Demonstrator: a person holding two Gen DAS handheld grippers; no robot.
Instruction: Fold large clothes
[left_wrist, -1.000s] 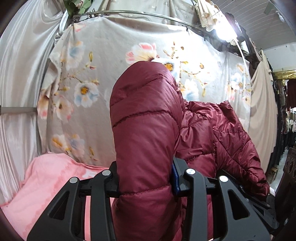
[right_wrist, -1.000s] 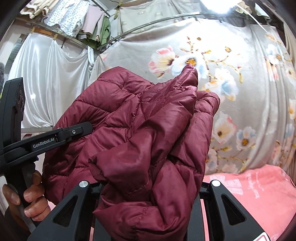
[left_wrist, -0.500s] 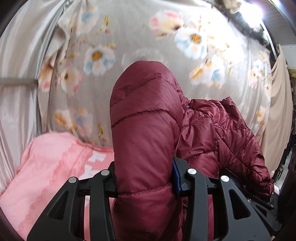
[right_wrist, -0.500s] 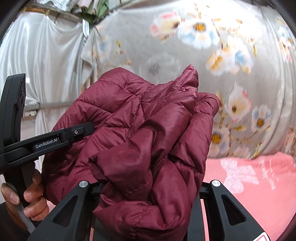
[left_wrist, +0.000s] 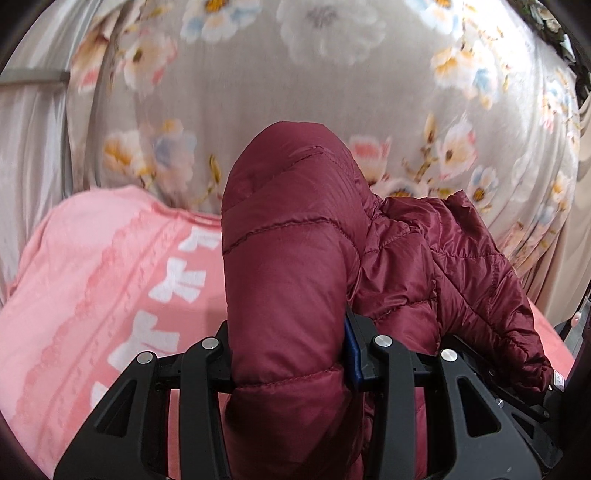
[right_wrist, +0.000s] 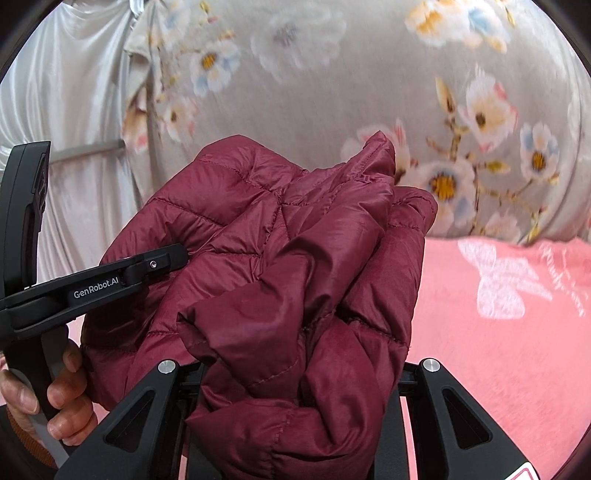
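Note:
A maroon quilted puffer jacket (left_wrist: 295, 258) hangs bunched between my two grippers, above a pink bed cover (left_wrist: 92, 277). My left gripper (left_wrist: 291, 354) is shut on a thick padded fold that bulges up between its jaws. In the right wrist view, my right gripper (right_wrist: 299, 373) is shut on another crumpled bundle of the jacket (right_wrist: 295, 240). One of the left gripper's fingers (right_wrist: 155, 264) presses into the jacket's left side, with a person's hand (right_wrist: 62, 398) on its handle. The jacket's lower part is hidden behind the grippers.
A grey floral sheet (left_wrist: 332, 92) hangs as a backdrop right behind the bed, with a white satin curtain (right_wrist: 66, 92) to its left. The pink bed cover (right_wrist: 498, 332), printed with white bows, spreads out below and to both sides of the jacket.
Both grippers have come down and forward together with the jacket. The hanging rail and ceiling light have left the view and much more pink bed shows. Both grips are unchanged.

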